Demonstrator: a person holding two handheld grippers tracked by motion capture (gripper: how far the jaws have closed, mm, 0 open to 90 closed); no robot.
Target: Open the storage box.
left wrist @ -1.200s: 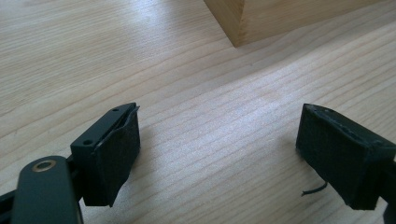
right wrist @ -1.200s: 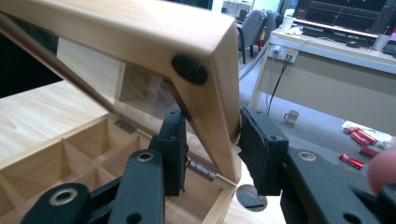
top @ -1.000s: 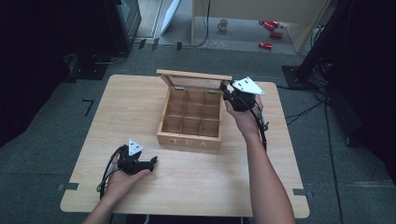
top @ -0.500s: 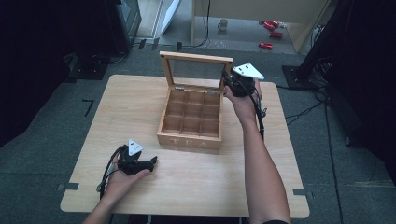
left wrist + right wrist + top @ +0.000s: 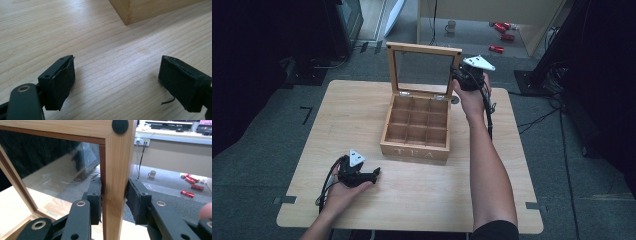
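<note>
Lid (image 5: 424,70) raised upright, right hand-held gripper (image 5: 460,76) clamping it

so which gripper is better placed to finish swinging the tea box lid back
Right. The right gripper already has its jaws around the side rail of the lid, which stands upright. The left gripper rests open on the table, short of the tea box.
</note>
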